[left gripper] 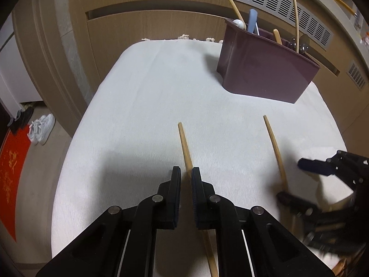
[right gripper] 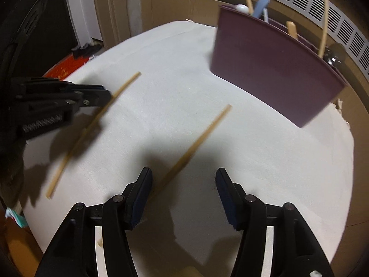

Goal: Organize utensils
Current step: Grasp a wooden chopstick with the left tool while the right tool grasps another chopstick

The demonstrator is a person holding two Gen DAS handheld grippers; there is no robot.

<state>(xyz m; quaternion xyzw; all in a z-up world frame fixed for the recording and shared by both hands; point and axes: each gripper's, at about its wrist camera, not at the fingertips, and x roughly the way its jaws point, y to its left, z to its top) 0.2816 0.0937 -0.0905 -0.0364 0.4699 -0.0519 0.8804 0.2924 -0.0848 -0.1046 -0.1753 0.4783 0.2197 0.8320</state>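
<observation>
Two chopsticks lie loose on white cloth, well short of purple holder (left gripper: 265, 69).
Left chopstick (left gripper: 185, 146) runs between fingers of left gripper (left gripper: 185, 173); jaws narrowed, likely pinching it, contact not certain.
Right chopstick (right gripper: 203, 136) lies between wide-open jaws of right gripper (right gripper: 183, 175), lined up for grab.
Holder already holds upright utensils.

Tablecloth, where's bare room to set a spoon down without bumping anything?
Free: the white tablecloth left of the purple utensil holder, out to the table's left edge. Crowded: the near side, where the left gripper closes on one chopstick and the open right gripper straddles the other chopstick.
</observation>
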